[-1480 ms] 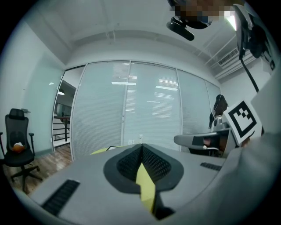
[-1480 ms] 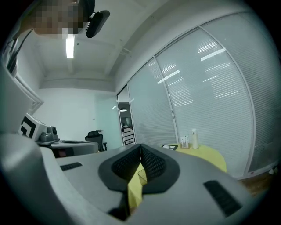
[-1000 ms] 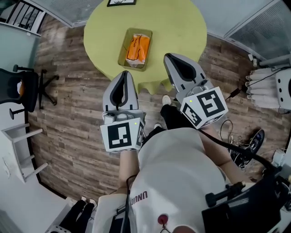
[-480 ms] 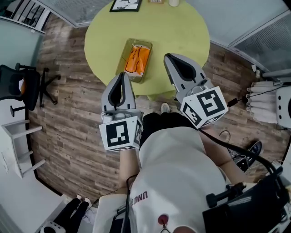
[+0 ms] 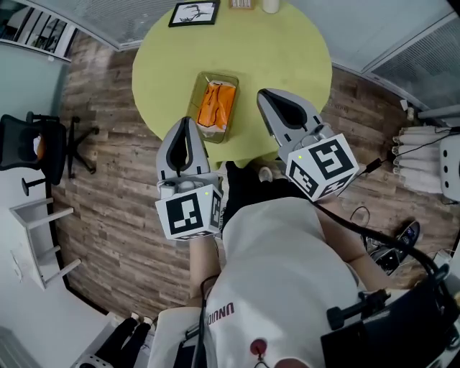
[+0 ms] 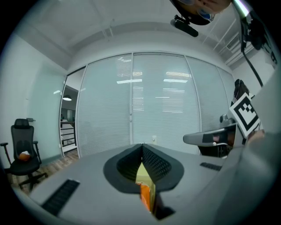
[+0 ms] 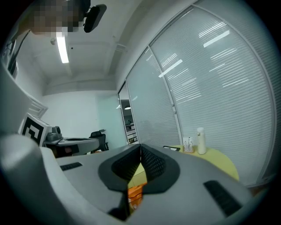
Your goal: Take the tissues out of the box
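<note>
An olive-green box (image 5: pixel 197 93) holding an orange tissue pack (image 5: pixel 216 104) lies on the round yellow-green table (image 5: pixel 287 50), near its front edge. My left gripper (image 5: pixel 185 121) is shut and empty, its tip just left of the box's near corner. My right gripper (image 5: pixel 261 93) is also shut and empty, hovering over the table to the right of the box. In the left gripper view the jaws (image 6: pixel 142 145) meet, with the orange pack (image 6: pixel 145 197) showing below them. The right gripper view shows closed jaws (image 7: pixel 140 145) and the orange pack (image 7: pixel 135 193) beneath.
A framed picture (image 5: pixel 194 12) and a white bottle (image 7: pixel 201 140) stand at the table's far side. A black office chair (image 5: pixel 39 147) and a white shelf (image 5: pixel 36 237) are at the left. Cables (image 5: pixel 388 244) lie on the wooden floor at the right. Glass walls with blinds surround the room.
Both grippers have moved forward toward the table and the box; the left tip now reaches the table's edge beside the box. Both jaws stay closed.
</note>
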`<state>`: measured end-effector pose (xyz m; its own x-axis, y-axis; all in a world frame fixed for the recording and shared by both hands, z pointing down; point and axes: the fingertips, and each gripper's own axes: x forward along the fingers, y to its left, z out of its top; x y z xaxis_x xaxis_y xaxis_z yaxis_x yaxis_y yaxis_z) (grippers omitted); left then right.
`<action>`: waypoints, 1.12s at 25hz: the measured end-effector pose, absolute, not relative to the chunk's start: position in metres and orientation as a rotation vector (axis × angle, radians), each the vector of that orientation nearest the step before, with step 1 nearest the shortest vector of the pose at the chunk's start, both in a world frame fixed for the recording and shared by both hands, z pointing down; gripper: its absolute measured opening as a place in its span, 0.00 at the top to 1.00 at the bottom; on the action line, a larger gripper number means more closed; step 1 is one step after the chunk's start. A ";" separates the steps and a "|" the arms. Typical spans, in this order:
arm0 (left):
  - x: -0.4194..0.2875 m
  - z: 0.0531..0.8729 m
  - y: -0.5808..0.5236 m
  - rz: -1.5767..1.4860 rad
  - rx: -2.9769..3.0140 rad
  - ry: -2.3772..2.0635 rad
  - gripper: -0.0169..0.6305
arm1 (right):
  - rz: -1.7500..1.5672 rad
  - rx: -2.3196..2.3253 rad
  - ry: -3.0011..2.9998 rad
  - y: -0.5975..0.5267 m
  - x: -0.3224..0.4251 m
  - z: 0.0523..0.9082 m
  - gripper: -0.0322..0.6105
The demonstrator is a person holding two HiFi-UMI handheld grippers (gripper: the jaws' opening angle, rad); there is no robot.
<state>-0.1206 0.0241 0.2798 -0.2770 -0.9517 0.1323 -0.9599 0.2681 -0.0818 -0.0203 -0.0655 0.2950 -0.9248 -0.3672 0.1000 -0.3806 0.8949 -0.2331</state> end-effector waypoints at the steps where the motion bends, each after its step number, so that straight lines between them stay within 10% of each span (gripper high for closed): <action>1: -0.123 0.279 0.021 0.224 1.866 -2.454 0.95 | 0.387 0.604 -3.008 -0.069 -0.021 0.295 0.92; 28: -0.170 0.380 -0.058 0.382 2.008 -1.982 0.84 | 0.413 0.887 -2.896 -0.119 -0.070 0.314 0.92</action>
